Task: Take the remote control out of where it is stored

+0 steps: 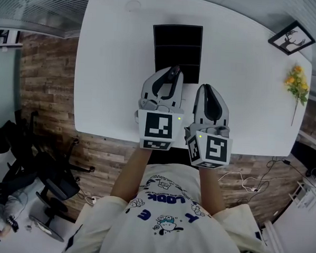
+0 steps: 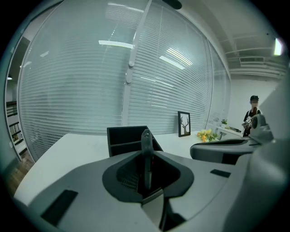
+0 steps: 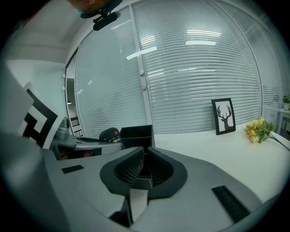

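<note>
Plainly, the left claw (image 2: 146, 168) is pinching the remote (image 2: 146, 152). In the left gripper view the remote stands on edge as a thin dark blade between the 2 pads. In the right gripper view its end with the red button (image 3: 108, 134) pokes out past that claw's grey body. Holding it by the flat faces likely gives the pads the widest bearing and keeps it from twisting. It sits at the near end of the black rack (image 1: 177, 42), which lies lengthwise on the white surface (image 1: 111, 68) with 3 open compartments facing up. From the head view the remote's tip overlaps the nearest compartment, so I cannot tell whether its lower end has cleared the rim. My guess is that the lift is under way but not finished. The right claw (image 3: 143, 159) is pressed together with nothing in it and hangs just beside the left, near the surface's front edge. It is probably parked there to stay clear of the rack, since 1 claw is enough for so light a thing. What the next move calls for, I judge, is a straight lift up and toward the person, so the remote does not catch on a divider.
</note>
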